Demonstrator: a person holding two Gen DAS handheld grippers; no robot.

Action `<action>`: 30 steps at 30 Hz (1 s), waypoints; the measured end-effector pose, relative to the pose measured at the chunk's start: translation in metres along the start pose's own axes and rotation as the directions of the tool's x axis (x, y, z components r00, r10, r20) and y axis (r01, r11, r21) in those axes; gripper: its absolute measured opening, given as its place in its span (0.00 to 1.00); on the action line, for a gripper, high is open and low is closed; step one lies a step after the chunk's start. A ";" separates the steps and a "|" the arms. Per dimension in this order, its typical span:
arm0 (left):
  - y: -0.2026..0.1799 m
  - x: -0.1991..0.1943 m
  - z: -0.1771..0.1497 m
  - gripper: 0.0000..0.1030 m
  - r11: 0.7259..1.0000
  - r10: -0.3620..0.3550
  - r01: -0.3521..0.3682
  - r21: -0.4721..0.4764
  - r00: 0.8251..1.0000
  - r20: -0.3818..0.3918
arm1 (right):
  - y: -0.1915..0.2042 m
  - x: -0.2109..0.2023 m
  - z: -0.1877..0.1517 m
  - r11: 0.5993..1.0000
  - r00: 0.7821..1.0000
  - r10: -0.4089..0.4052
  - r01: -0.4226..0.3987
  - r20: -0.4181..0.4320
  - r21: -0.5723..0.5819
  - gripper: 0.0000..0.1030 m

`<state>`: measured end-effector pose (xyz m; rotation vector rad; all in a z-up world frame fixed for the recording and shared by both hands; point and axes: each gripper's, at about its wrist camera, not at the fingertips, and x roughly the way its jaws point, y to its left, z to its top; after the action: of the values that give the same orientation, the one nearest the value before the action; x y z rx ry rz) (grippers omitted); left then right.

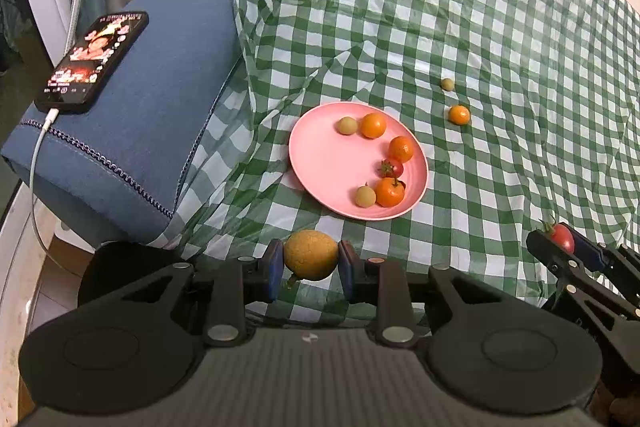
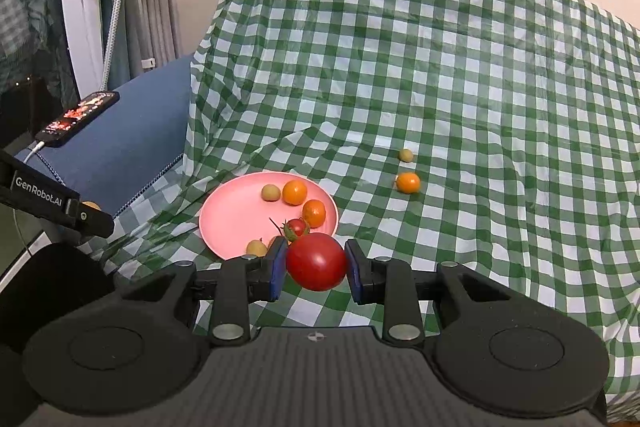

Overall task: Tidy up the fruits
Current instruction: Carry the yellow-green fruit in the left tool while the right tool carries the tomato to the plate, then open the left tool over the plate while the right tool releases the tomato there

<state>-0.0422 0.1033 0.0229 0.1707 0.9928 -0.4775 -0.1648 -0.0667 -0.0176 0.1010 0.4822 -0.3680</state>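
My left gripper (image 1: 311,263) is shut on a round yellow-brown fruit (image 1: 311,254), held just in front of the pink plate (image 1: 320,163). My right gripper (image 2: 317,265) is shut on a red tomato (image 2: 316,261) near the plate's (image 2: 232,215) front rim; it also shows at the right edge of the left wrist view, where the tomato (image 1: 562,237) sits between its pads. The plate holds three small oranges, two pale yellow-green fruits and a small red tomato (image 1: 393,167). Beyond it on the cloth lie an orange (image 1: 459,114) and a small yellow-green fruit (image 1: 447,84).
A green-and-white checked cloth (image 1: 480,7) covers the surface and drapes up at the back. To the left, a blue cushion (image 1: 152,99) carries a lit phone (image 1: 94,61) on a charging cable. Curtains and a white ring stand lie further left.
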 end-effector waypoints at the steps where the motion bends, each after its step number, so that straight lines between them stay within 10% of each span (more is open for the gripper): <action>1: 0.002 0.003 0.001 0.31 1.000 -0.003 0.003 -0.006 1.000 -0.007 | 0.000 0.002 0.000 1.000 1.000 -0.002 0.002 -0.003 -0.005 0.31; 30: -0.019 0.207 0.101 0.31 0.998 0.023 -0.010 0.060 0.975 -0.221 | 0.029 0.203 0.016 0.977 0.970 0.143 -0.170 -0.197 -0.131 0.31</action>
<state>0.1202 -0.0126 -0.0941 0.2898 1.1954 -0.4797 0.0198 -0.1077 -0.0986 0.0297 0.6806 -0.1671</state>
